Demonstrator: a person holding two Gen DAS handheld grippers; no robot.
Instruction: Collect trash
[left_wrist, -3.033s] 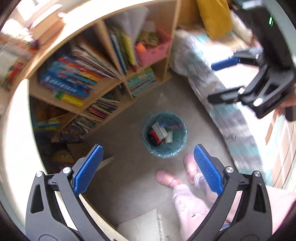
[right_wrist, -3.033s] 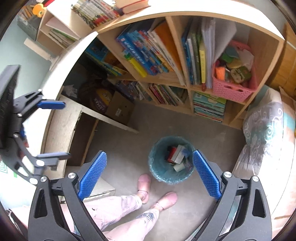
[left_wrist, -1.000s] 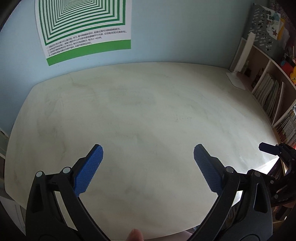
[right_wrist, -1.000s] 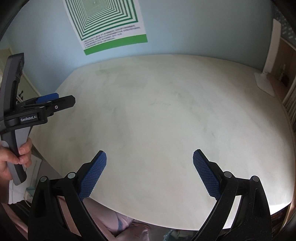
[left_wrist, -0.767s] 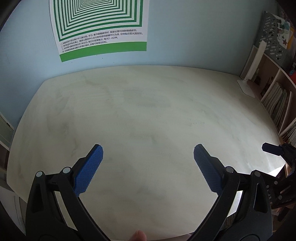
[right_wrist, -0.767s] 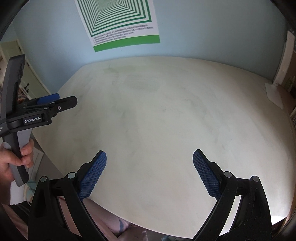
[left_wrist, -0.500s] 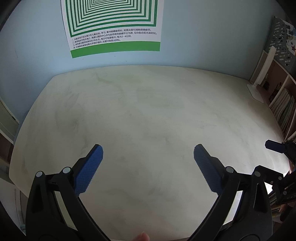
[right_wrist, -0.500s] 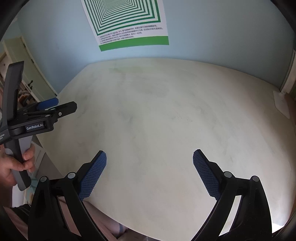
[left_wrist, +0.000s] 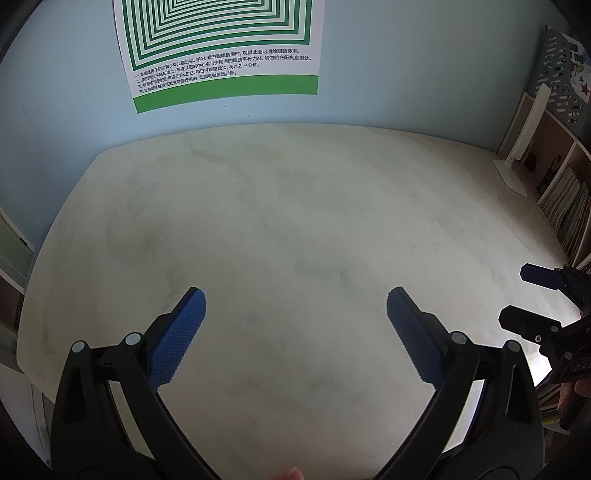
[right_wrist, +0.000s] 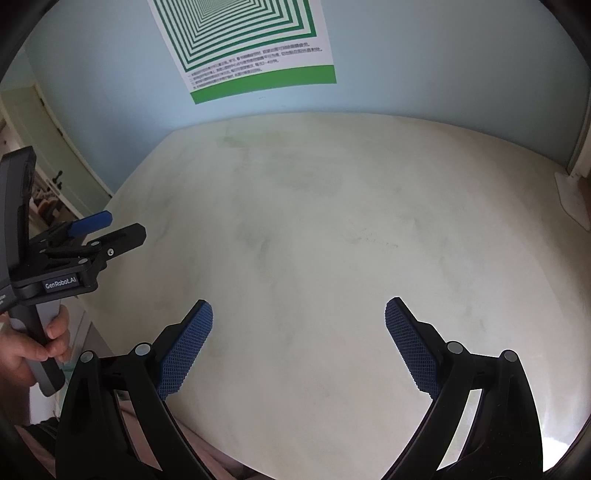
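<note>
Hovering side by side over the pale table (left_wrist: 295, 221), both tools sit with nothing between their blue pads. Left gripper (left_wrist: 295, 321) is spread wide, fingers apart above the near edge; right gripper (right_wrist: 298, 325) is just as wide, also seen at the right rim of the left view. Green striped poster (left_wrist: 221, 48) hangs on the far wall. Bookshelf (left_wrist: 565, 206) stands far right. No trash shows in either view.

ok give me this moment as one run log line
left tool: open, empty | right tool: open, empty | both over table | no trash visible on table | poster on wall behind
</note>
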